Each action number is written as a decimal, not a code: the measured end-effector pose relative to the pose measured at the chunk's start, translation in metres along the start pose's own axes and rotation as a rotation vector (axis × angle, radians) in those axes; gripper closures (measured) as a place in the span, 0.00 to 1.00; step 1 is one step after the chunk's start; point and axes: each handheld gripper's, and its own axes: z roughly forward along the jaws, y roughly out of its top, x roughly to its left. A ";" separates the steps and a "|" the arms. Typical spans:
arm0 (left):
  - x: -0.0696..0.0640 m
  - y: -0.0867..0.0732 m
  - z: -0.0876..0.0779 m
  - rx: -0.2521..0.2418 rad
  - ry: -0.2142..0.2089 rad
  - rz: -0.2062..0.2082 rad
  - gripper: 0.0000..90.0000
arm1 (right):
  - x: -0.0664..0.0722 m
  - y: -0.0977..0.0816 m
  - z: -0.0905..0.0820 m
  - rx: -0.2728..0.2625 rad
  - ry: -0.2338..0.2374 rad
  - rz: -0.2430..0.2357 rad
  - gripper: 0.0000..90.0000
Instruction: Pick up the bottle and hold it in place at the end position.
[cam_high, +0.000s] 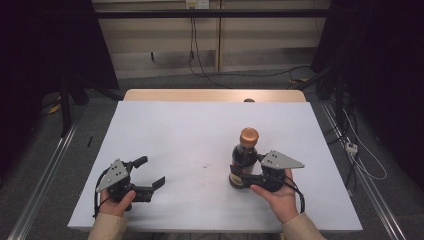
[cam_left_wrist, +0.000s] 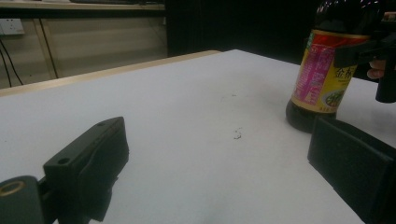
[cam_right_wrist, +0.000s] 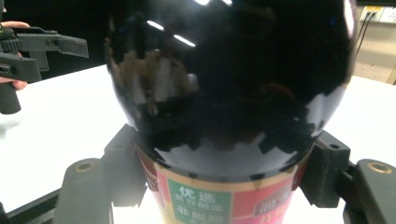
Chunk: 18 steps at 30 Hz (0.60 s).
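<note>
The table (cam_high: 200, 150) carries a white sheet, bare but for a dark bottle (cam_high: 244, 160) standing upright right of centre, its orange cap (cam_high: 249, 135) on. The right gripper (cam_high: 245, 177) is clamped on the bottle's labelled lower body, one jaw on each side, a low hold that likely steadies it for lifting or uncapping. The left gripper (cam_high: 152, 172) rests well apart at the near left, jaws spread and empty, seemingly waiting.

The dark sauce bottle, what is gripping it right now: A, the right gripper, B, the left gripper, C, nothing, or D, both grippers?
A: the right gripper has its jaws pressed on both sides of the bottle, while the left gripper sits open and apart.
</note>
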 end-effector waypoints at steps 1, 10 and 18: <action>0.000 0.000 0.000 0.003 0.000 0.003 0.05 | 0.000 0.000 0.000 -0.003 0.000 -0.003 0.33; -0.002 0.001 0.003 0.000 -0.017 0.006 0.05 | -0.001 0.003 0.002 0.005 -0.001 -0.013 0.34; -0.001 0.002 0.005 -0.005 -0.020 0.008 0.05 | 0.005 0.012 0.015 0.003 0.014 -0.042 0.34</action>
